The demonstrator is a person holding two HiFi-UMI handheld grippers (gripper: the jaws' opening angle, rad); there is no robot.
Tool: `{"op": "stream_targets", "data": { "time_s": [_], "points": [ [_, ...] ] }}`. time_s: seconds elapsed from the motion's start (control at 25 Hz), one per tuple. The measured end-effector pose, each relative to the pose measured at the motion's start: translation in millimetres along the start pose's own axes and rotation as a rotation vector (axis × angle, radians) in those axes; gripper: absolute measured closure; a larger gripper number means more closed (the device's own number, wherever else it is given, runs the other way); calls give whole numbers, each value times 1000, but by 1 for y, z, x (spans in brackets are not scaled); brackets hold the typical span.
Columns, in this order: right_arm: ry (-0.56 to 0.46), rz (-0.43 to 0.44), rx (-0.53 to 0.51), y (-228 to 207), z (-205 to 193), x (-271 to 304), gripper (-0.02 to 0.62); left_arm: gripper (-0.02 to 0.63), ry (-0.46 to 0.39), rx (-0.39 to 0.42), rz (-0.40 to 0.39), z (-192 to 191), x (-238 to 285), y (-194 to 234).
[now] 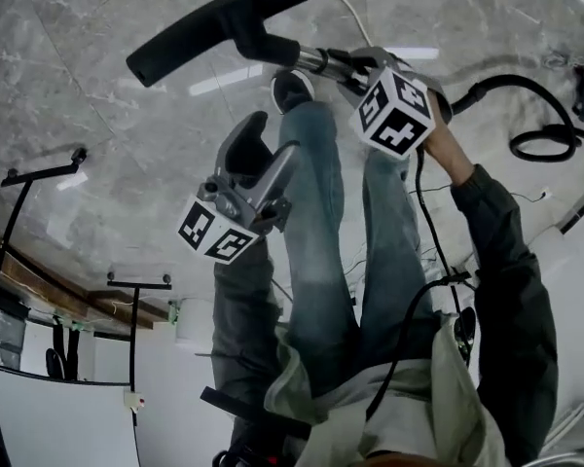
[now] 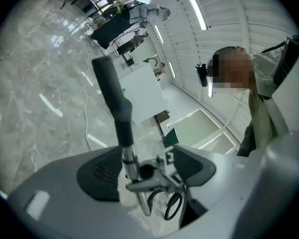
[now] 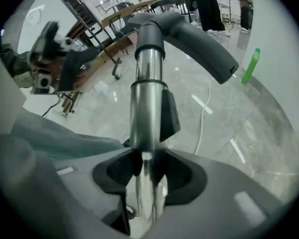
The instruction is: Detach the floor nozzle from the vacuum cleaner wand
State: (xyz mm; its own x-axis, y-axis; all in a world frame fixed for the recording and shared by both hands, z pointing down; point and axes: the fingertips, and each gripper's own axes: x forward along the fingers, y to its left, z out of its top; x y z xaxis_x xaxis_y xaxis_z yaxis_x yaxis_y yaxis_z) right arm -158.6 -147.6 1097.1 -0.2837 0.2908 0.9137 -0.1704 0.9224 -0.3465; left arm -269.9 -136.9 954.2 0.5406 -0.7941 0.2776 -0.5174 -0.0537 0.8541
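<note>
Nearest the person, the left gripper (image 1: 265,152) hangs with jaws spread and nothing between them, just short of the tube. Beyond it the right gripper (image 1: 343,66) is clenched on the chrome wand (image 1: 314,60) — a sound anchor. Farthest out, the floor nozzle (image 1: 219,22) is still plugged on, held out over the marble floor (image 1: 97,144). I'd have the left close on the black neck (image 1: 265,45), then pull straight along the wand — no sideways wrenching.

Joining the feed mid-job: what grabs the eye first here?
The long black floor nozzle stretches across the top of the head view, joined to the shiny wand. The right gripper clamps that wand close behind it, while the left gripper hangs open and empty nearby.
</note>
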Motion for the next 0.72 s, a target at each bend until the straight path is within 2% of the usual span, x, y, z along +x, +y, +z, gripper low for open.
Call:
{"op": "stream_targets", "data": {
  "time_s": [0.04,0.08,0.2,0.24,0.32,0.4,0.48,0.56,0.68,0.72],
  "points": [
    [0,16,-8,20,-4,-24,431,241,4,20,-17,10,12,-15],
    [-2,30,-16,38,-7,-46,431,215,12,52,-43,19,23,-33],
    [-39,55,-48,76,-15,-107,431,206,-9,168,-141,40,50,-100],
    [-58,61,-60,85,-19,-125,431,216,-36,183,-165,46,55,-122],
    [-86,78,-79,99,-31,-159,431,402,-80,165,-228,49,58,-166],
    [-96,103,-108,111,-45,-192,431,430,-84,169,-315,45,59,-216],
    [-105,133,-158,127,-58,-223,431,426,-70,211,-381,38,57,-266],
    [-124,173,-201,147,-70,-257,431,400,-66,175,-453,32,51,-315],
    [-165,219,-241,178,-94,-318,431,348,-53,34,-612,21,44,-402],
    [-182,220,-249,186,-101,-338,431,344,-38,41,-650,18,44,-430]
  ]
}}
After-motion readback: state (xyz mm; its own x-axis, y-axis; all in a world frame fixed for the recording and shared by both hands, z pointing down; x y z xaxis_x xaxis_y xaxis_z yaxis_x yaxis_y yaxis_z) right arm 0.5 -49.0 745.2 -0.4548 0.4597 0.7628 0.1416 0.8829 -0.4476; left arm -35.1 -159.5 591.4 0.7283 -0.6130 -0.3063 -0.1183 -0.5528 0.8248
